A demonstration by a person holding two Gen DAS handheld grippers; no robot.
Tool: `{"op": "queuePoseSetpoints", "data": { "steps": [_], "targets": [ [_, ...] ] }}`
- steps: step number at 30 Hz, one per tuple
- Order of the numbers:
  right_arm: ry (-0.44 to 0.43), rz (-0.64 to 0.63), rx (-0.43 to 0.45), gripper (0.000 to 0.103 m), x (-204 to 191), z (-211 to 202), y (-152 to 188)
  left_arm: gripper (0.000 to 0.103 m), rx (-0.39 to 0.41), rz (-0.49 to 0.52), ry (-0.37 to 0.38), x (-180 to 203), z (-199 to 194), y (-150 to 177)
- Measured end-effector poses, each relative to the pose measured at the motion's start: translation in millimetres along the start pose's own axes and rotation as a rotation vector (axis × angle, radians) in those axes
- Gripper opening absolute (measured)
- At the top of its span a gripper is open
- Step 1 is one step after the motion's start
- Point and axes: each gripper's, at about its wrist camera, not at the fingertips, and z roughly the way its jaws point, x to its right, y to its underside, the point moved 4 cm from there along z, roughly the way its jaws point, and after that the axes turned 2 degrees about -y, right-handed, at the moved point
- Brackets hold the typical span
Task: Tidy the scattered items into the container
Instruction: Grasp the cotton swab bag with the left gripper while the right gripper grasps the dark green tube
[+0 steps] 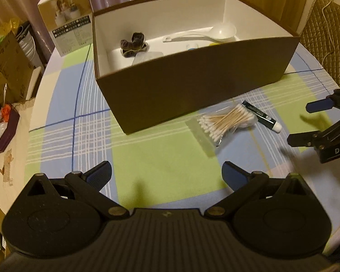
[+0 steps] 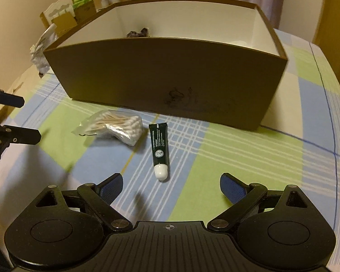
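A brown cardboard box (image 1: 192,74) with a white inside stands on the checked tablecloth; it also shows in the right wrist view (image 2: 165,77). Inside lie a white spoon (image 1: 206,34), a dark cloth item (image 1: 133,43) and other small items. In front of the box lie a bag of cotton swabs (image 1: 224,122) (image 2: 117,124) and a dark green tube with a white cap (image 1: 260,115) (image 2: 159,149). My left gripper (image 1: 167,176) is open and empty, short of the swabs. My right gripper (image 2: 171,188) is open and empty, just short of the tube's cap; it also shows in the left wrist view (image 1: 298,122).
A printed carton (image 1: 65,18) stands behind the box at the left. Cardboard boxes and clutter (image 1: 4,72) sit beyond the table's left edge. A padded chair (image 1: 328,40) stands at the right. The left gripper shows at the left edge of the right wrist view (image 2: 31,117).
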Motion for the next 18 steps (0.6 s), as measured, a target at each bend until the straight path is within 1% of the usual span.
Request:
{"op": "queuePoseSetpoints", "data": {
  "steps": [1,2,3,4,5,6,10,11,12,15,18],
  "targets": [
    [0.006,-0.026,0.006,0.098,-1.7,3.1,-0.3,0.102,-0.005,0.000,0.002,-0.1,1.7,0.1],
    [0.018,-0.051,0.005,0.092,-3.9,6.5,-0.5,0.102,-0.008,0.000,0.005,-0.3,3.7,-0.2],
    [0.016,-0.079,0.001,0.065,-6.0,10.2,-1.2,0.102,-0.010,0.001,0.008,-0.3,5.1,-0.2],
    [0.004,-0.096,-0.015,0.053,-7.3,14.9,-2.0,0.102,-0.011,0.003,0.010,-0.1,6.4,0.0],
    [0.001,-0.100,-0.031,0.049,-7.5,19.8,-2.4,0.102,-0.013,0.005,0.012,-0.2,8.3,-0.7],
    [0.008,-0.100,-0.038,0.049,-7.1,23.4,-2.9,0.102,-0.014,0.009,0.016,-0.3,10.1,-1.7],
    [0.013,-0.101,-0.015,0.048,-5.8,27.1,-5.0,0.102,-0.013,0.013,0.022,-0.4,13.9,-4.7],
    [0.013,-0.111,-0.014,0.036,-6.3,27.4,-5.0,0.102,-0.011,0.013,0.024,-0.7,14.3,-5.2],
    [0.006,-0.121,-0.014,0.021,-6.7,27.1,-4.8,0.102,-0.010,0.014,0.026,-1.0,14.6,-5.7],
    [0.011,-0.136,-0.023,0.020,-7.0,25.1,-3.4,0.101,-0.008,0.021,0.037,-1.4,17.2,-6.7],
    [0.014,-0.111,-0.024,0.020,-2.0,18.8,1.3,0.101,-0.010,0.038,0.047,0.7,20.2,-7.0]
  ]
}}
